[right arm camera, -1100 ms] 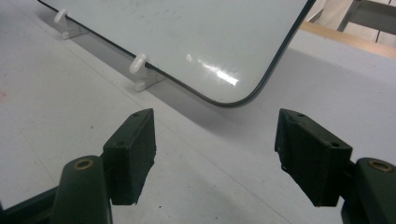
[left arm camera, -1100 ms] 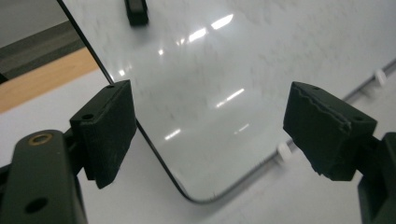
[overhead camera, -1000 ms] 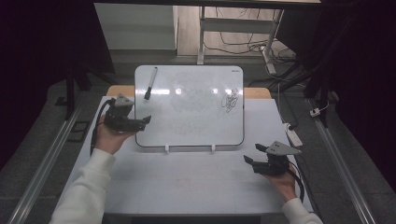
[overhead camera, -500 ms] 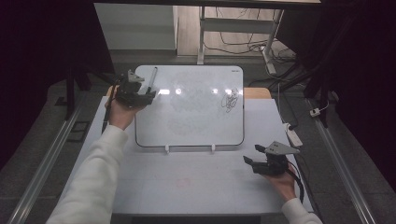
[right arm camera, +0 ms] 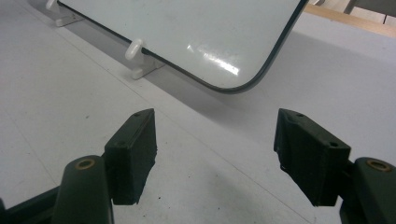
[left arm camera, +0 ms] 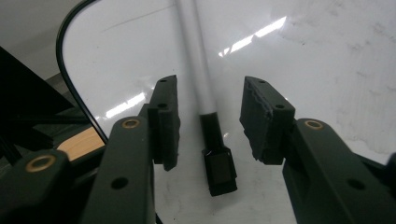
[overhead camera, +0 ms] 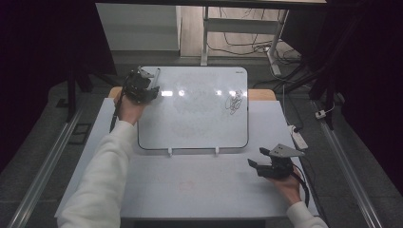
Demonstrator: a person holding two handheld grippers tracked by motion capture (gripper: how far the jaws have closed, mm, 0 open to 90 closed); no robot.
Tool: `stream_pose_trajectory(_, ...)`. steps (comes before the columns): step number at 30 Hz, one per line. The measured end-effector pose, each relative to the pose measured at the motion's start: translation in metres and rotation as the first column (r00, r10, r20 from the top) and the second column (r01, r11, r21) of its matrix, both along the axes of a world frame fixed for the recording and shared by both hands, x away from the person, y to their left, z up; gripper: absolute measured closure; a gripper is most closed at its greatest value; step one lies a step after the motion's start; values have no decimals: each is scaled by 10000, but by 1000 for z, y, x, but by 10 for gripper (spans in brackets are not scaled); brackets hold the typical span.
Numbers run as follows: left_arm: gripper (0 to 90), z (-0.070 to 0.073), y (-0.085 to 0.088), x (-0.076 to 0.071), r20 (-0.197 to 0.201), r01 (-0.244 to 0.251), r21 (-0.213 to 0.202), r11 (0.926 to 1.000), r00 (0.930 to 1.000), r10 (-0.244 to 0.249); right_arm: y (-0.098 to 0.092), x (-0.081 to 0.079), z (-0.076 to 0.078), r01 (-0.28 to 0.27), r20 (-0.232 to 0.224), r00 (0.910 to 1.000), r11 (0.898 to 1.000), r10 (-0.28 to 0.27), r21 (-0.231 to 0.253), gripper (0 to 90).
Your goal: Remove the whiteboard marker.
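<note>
Left claw (left arm camera: 210,121) is seen at the far left corner of the whiteboard (overhead camera: 195,114), its jaws having just been closing around a marker (left arm camera: 205,93); the pads stand narrowed on either side of the marker, a gap left on each side, no contact made. Marker noted as a slim white barrel with a black end, lying flat on the whiteboard along its left edge. In the high view the left claw (overhead camera: 142,88) is placed over the marker (overhead camera: 156,76). Right claw (right arm camera: 215,154) is held wide with nothing between the jaws, above the bare tabletop (right arm camera: 70,93) just in front of the whiteboard's near right corner.

Whiteboard: white, dark rounded rim, black scribble (overhead camera: 234,102) near its right edge, faint smears elsewhere, lamp glare across the top. Tabletop pale grey. Dark room beyond; cables seen on the floor.
</note>
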State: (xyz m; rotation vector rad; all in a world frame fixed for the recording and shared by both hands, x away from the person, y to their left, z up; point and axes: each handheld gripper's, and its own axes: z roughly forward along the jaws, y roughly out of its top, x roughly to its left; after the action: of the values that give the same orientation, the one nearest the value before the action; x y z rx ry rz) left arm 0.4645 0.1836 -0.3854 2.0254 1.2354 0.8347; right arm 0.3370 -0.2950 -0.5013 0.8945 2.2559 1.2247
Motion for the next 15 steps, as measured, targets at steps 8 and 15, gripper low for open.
stream_pose_trajectory(8,658,-1,0,6,107,-31,213,9998,9999,28,0,0,0,64,-19,10000,10000,-64,-34,299)
stream_pose_trajectory(15,708,7,-4,17,223,-19,176,9998,9997,15,-1,1,0,114,-33,9999,9999,-114,-56,299)
